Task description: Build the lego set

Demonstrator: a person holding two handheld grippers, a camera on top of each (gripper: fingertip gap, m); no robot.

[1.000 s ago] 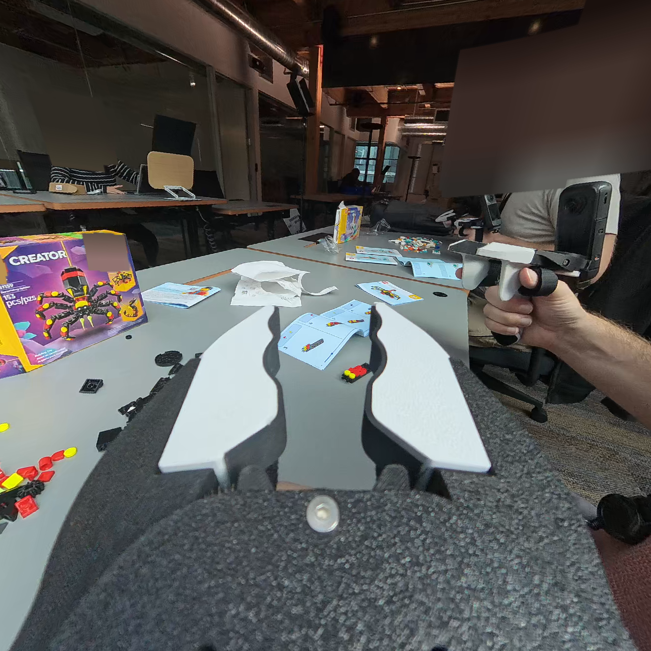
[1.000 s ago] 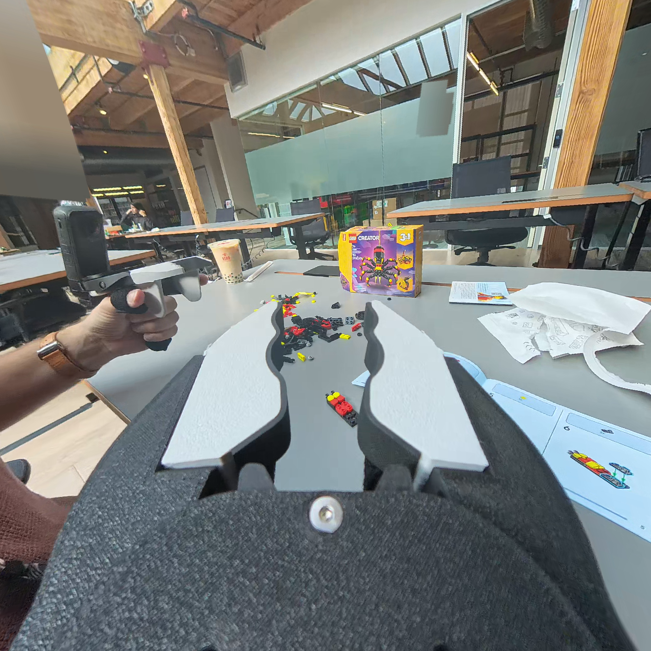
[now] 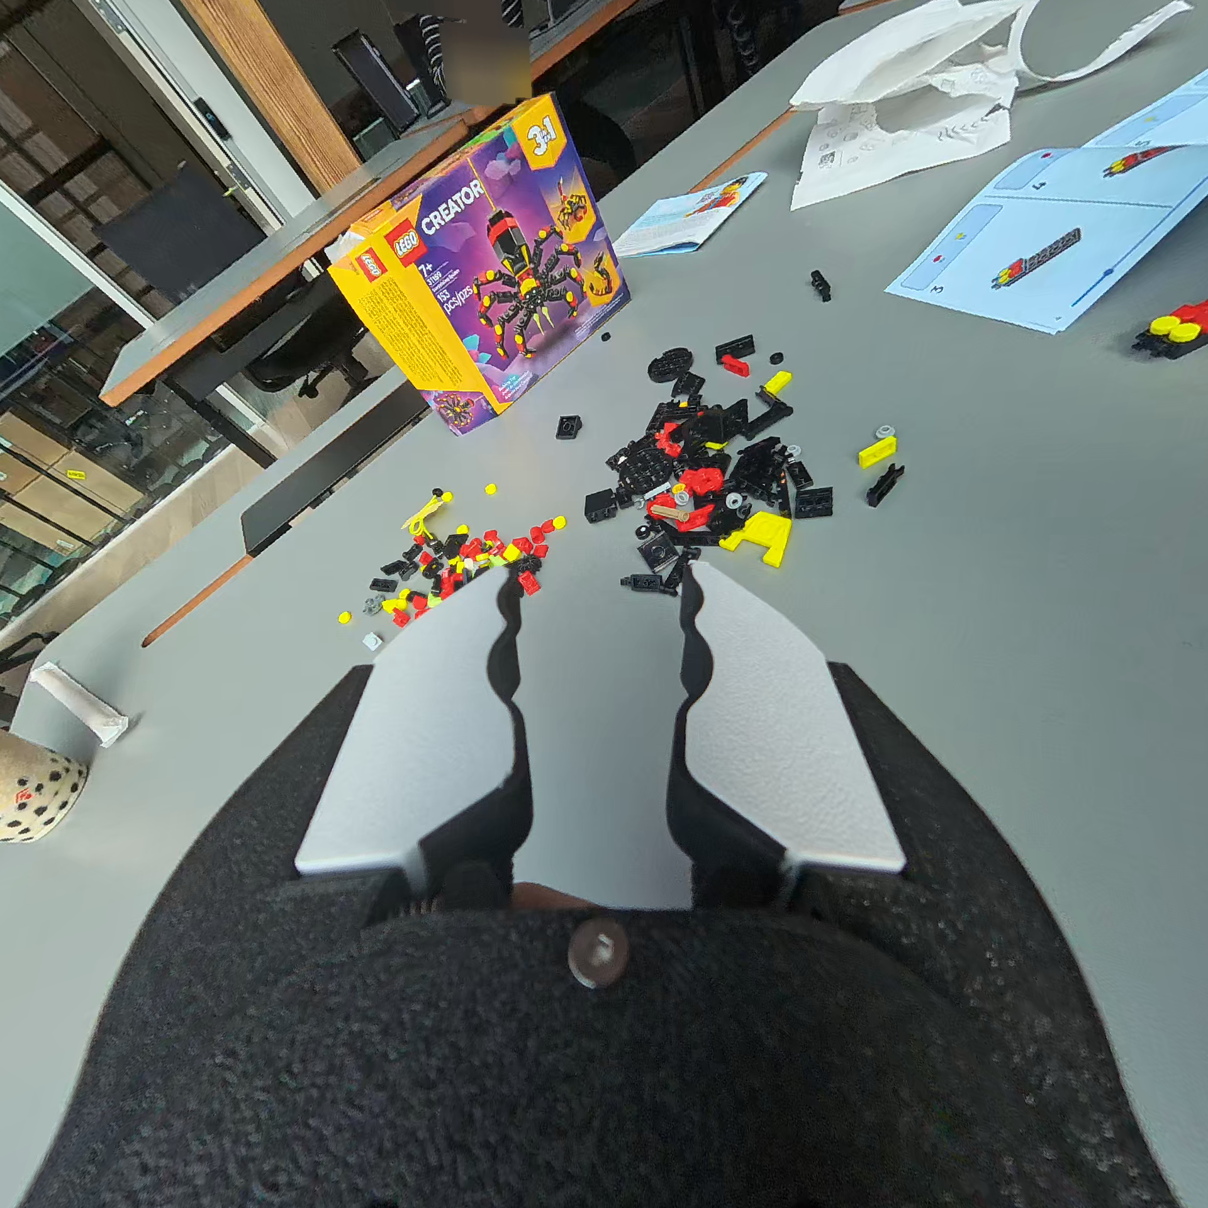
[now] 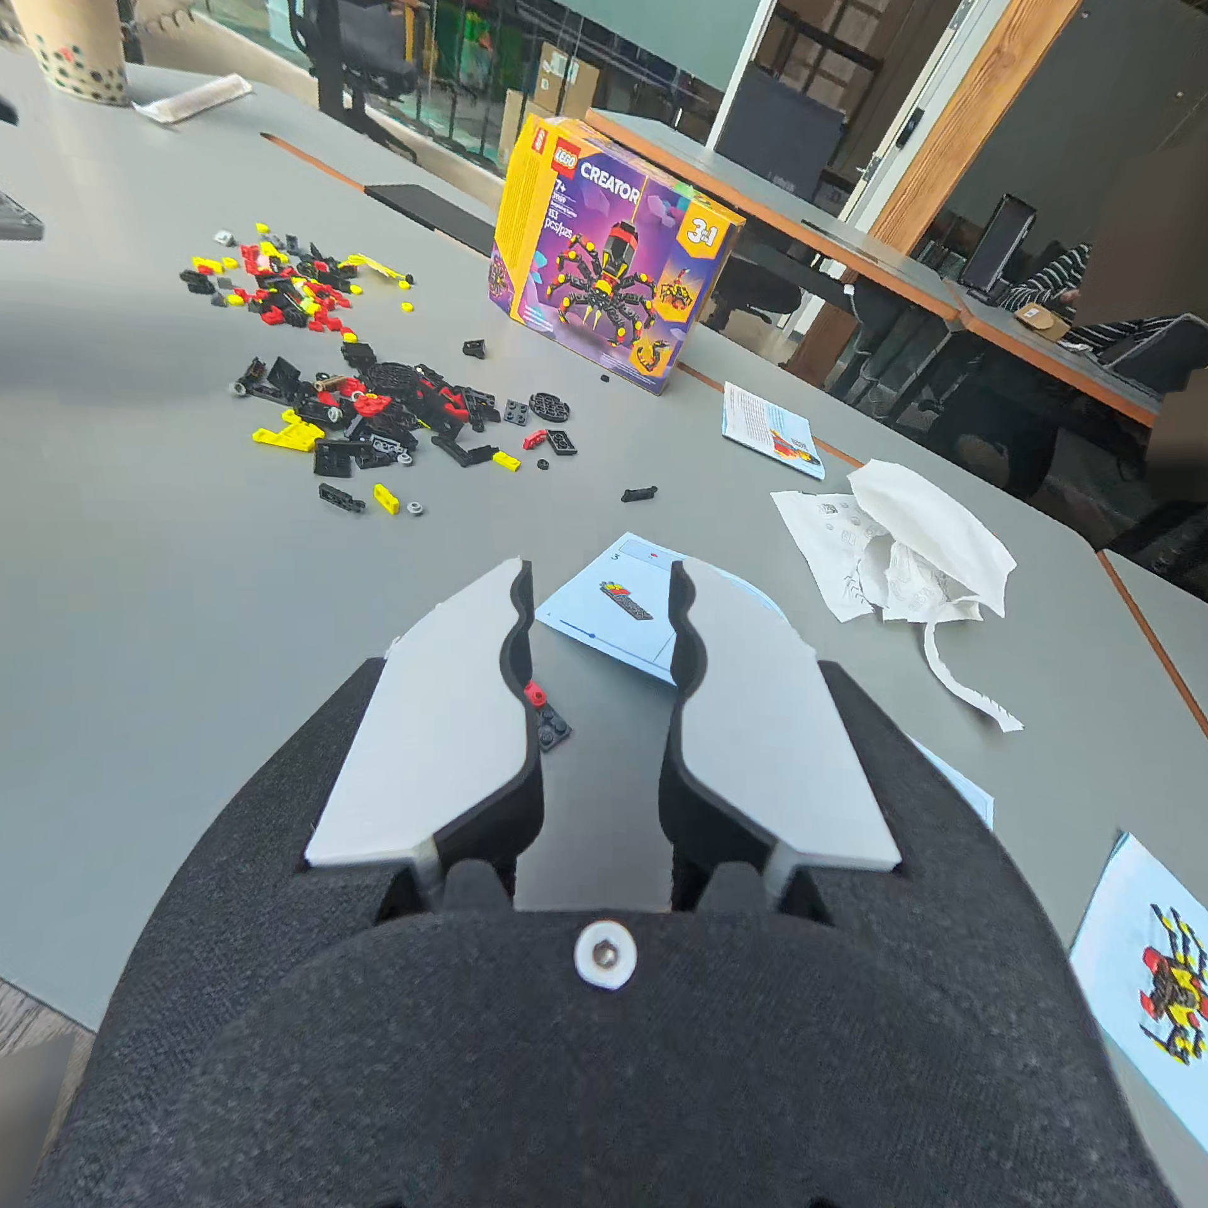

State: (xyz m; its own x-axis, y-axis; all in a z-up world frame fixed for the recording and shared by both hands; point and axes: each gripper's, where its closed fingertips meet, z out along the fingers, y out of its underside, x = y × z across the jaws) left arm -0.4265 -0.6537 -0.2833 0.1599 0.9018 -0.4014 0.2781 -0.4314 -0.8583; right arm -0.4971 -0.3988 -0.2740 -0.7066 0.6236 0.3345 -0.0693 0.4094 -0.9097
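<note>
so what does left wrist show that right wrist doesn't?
Left wrist only: the left gripper, open, aimed at the loose pieces.

Right wrist only: the right gripper, open, with the small red-and-black assembly by its left finger, and a spider picture sheet at far right.

Both: set box, black-and-red brick pile, open instruction booklet, torn white bag, cup.

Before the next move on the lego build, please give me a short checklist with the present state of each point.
1. Left hand-held gripper open and empty: ok.
2. Right hand-held gripper open and empty: ok.
3. Loose bricks within view ahead of the left hand-held gripper: ok.
4. Started black and red assembly between the right fingers, not gripped: ok.
5. Instruction sheet open and visible: ok.
6. Which brick comes next: cannot tell.
</note>
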